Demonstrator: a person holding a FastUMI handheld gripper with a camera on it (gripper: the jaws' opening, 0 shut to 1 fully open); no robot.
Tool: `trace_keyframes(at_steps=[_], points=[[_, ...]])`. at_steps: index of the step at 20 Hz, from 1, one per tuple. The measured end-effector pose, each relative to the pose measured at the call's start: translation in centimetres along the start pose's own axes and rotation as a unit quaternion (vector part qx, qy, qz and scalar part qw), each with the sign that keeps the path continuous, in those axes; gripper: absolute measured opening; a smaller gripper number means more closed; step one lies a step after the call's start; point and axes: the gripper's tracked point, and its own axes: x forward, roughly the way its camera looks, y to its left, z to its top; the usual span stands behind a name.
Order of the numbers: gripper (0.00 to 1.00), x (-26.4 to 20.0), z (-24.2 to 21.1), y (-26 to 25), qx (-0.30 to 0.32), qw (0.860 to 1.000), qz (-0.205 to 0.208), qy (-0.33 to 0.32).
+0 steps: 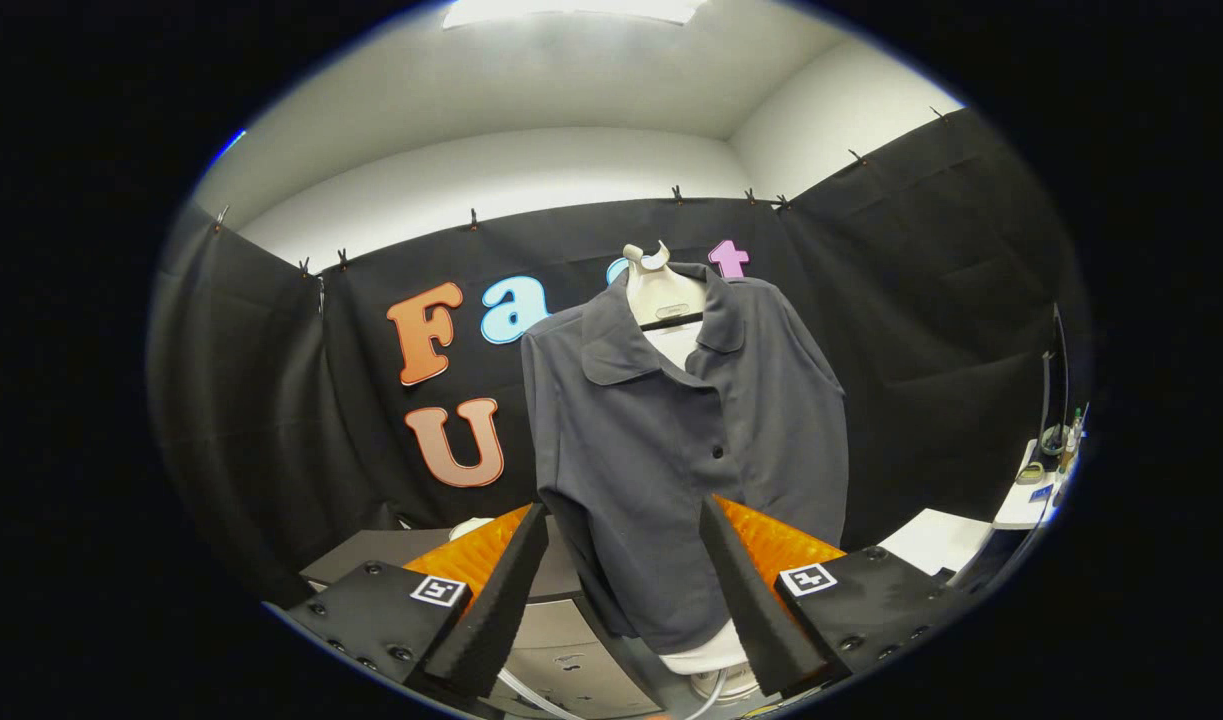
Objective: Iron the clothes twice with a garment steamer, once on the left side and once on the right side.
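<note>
A dark grey collared shirt [671,430] hangs buttoned on a white bust form [661,290], against the black cloth wall. It is just beyond my fingertips, and its lower hem falls between them. My gripper [621,590] is open, its fingers spread wide and pressing on nothing. Low between the fingers, under the hem, sits a rounded white piece [706,658]; I cannot tell whether it belongs to the steamer or to the form's base. A pale hose [531,697] curves along the bottom near the left finger.
A grey cabinet [561,630] stands under the shirt behind the left finger, with a white rounded object [471,526] on its top. To the right, a white table [936,540] and a shelf carrying small items [1046,470] stand by the cloth wall.
</note>
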Motion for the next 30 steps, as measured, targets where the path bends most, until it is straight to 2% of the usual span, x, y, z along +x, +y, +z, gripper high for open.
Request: trace_keyframes(at_steps=[9, 12, 20, 30], points=[[0.98, 0.2, -0.5, 2.0, 0.045, 0.999, 0.015, 0.017], [0.98, 0.7, -0.2, 3.7, 0.037, 0.999, 0.023, 0.019], [0.98, 3.4, 0.1, 11.9, 0.022, 0.995, 0.101, 0.016], [0.98, 10.3, -6.7, 22.8, -0.056, 0.978, 0.177, 0.093]])
